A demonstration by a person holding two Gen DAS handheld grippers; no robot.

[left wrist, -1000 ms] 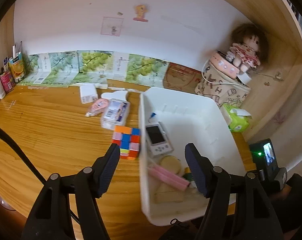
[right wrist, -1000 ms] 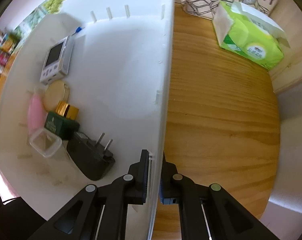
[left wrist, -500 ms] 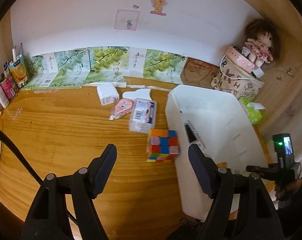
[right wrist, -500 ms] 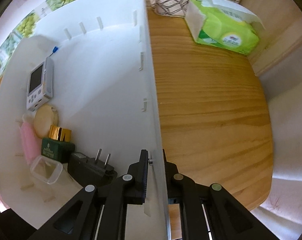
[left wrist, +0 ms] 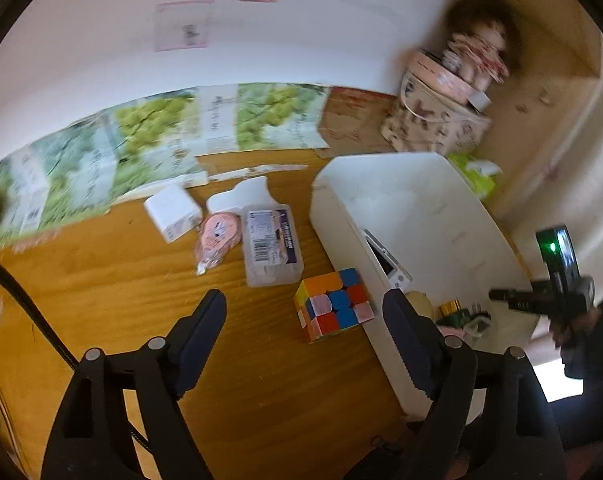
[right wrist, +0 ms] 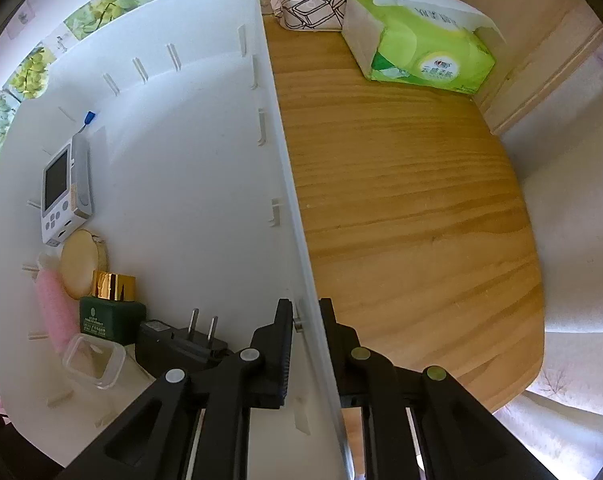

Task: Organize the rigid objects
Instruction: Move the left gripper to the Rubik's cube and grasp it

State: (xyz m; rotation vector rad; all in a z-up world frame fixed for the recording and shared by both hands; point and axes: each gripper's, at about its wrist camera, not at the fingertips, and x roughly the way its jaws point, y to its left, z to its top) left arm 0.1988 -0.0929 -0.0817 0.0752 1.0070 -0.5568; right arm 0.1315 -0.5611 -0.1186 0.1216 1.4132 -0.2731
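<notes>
Several things already lie in the white bin point(right wrist: 205, 128), while the puzzle cube point(left wrist: 333, 304) just beside it, a clear case point(left wrist: 270, 245) and others wait on the desk point(left wrist: 101, 280). The left gripper point(left wrist: 303, 334) is opening, empty; the right gripper point(right wrist: 306, 320) straddles the bin's wall, loosening. The far corner is blurred
</notes>
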